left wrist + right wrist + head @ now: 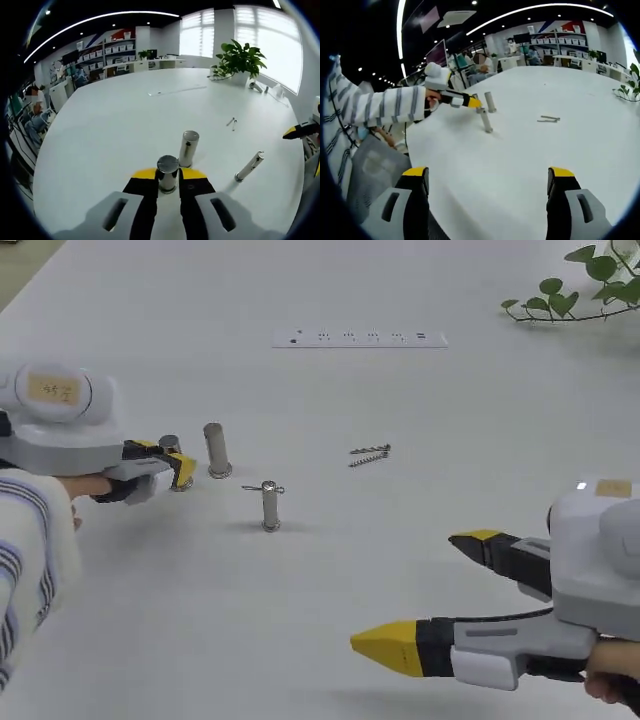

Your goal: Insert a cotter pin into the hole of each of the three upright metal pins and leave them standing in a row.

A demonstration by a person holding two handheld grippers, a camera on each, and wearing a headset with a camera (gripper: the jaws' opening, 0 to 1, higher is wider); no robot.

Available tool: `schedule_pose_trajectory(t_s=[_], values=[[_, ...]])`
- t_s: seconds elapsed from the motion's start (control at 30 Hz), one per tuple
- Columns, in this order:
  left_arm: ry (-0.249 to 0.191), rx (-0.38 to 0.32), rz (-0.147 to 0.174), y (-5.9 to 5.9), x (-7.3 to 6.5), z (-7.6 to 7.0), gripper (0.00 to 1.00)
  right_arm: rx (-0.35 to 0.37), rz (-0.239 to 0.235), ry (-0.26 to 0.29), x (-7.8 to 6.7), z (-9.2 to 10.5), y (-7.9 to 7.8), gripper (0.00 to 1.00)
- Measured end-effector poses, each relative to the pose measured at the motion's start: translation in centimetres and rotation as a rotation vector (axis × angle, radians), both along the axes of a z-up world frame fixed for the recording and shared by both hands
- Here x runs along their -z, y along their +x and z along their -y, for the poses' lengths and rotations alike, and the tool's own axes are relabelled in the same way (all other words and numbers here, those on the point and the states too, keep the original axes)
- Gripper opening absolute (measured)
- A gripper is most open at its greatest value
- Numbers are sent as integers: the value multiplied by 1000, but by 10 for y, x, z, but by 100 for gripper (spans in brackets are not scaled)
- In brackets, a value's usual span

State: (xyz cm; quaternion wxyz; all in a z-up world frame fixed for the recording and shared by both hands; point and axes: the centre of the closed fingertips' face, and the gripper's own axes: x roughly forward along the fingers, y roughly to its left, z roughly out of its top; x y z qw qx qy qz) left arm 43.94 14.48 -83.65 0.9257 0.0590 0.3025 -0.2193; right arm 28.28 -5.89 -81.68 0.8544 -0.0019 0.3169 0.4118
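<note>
Three upright metal pins stand on the white table. My left gripper [178,468] [168,176] is shut on the leftmost pin [169,445] [167,170]. The second pin [216,450] [188,147] stands just right of it. The third pin [270,506] [249,166] [486,121], nearer me, has a cotter pin [262,488] through its top. Two loose cotter pins [370,454] [231,121] [547,119] lie further right. My right gripper [428,590] [487,172] hovers open at the lower right, holding nothing. The left gripper [462,101] also appears in the right gripper view.
A white power strip [360,338] lies at the back of the table [330,590]. A green plant [590,285] [239,59] sits at the far right. Office desks, shelves and seated people are in the background.
</note>
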Motion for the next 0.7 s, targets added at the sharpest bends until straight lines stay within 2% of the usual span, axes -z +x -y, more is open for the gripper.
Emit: schedule_pose_trajectory(t_s=[0.1, 0.2, 0.4, 0.5, 0.6, 0.7], values=[[5, -5, -8, 0, 2, -1, 13, -2, 0, 0, 0, 0, 0, 100], [-14, -14, -26, -1, 4, -2, 12, -5, -3, 0, 1, 0, -1, 100], [-4, -5, -15, -1, 5, -1, 12, -3, -6, 5, 2, -1, -2, 100], [15, 3, -4, -2, 5, -1, 12, -8, -8, 5, 2, -1, -3, 100], [-5, -12, 1, -2, 5, -1, 11, -8, -8, 8, 1, -1, -4, 100], [9, -14, 8, -3, 5, -1, 11, -7, -5, 10, 0, 0, -3, 100]])
